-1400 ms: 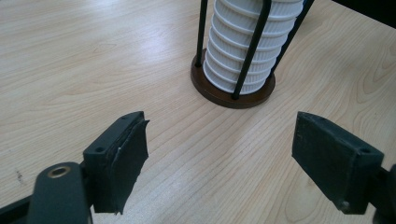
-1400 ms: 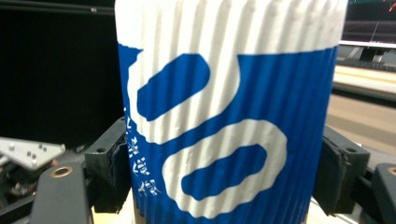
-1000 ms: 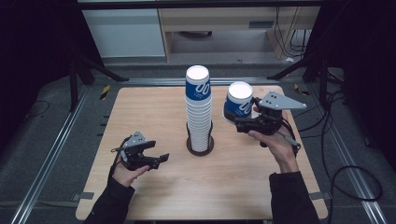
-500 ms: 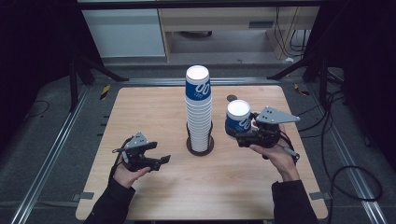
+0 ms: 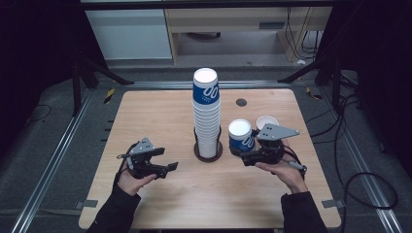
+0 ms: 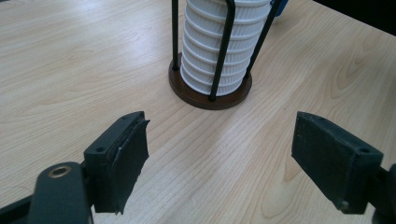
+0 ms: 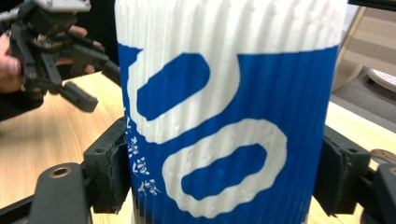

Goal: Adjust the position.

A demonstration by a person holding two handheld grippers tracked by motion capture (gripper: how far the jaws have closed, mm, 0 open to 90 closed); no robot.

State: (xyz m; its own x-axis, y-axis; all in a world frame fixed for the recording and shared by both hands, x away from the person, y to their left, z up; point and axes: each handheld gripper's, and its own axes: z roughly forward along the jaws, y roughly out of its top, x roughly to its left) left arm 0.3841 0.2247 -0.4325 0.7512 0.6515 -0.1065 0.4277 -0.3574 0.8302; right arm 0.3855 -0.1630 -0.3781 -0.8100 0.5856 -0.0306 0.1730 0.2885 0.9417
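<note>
- The right gripper (image 5: 248,156) is clamped on a blue-and-white paper cup (image 5: 240,136), its pads pressed against the cup's ribbed sides low on the body, as the right gripper view shows with the cup (image 7: 224,112) upright between the jaws.
- The cup is held mouth-down, its white bottom facing up, just right of the stack of cups (image 5: 206,114) that stands in a wire holder (image 5: 208,150) at the middle of the table (image 5: 145,111). That matches how the stacked cups sit, so it looks like one cup taken off the pile and being set apart.
- Gripping low and from the side keeps the cup upright and leaves its rim free to meet the wood; whether the rim already touches the table I cannot tell.
- Another white cup (image 5: 266,122) stands behind the right gripper, toward the table's right edge, near where this one is held.
- The left gripper (image 5: 163,167) rests near the front left of the table with jaws wide apart and nothing between them, aimed at the base of the holder (image 6: 210,91), probably ready to steady it.
</note>
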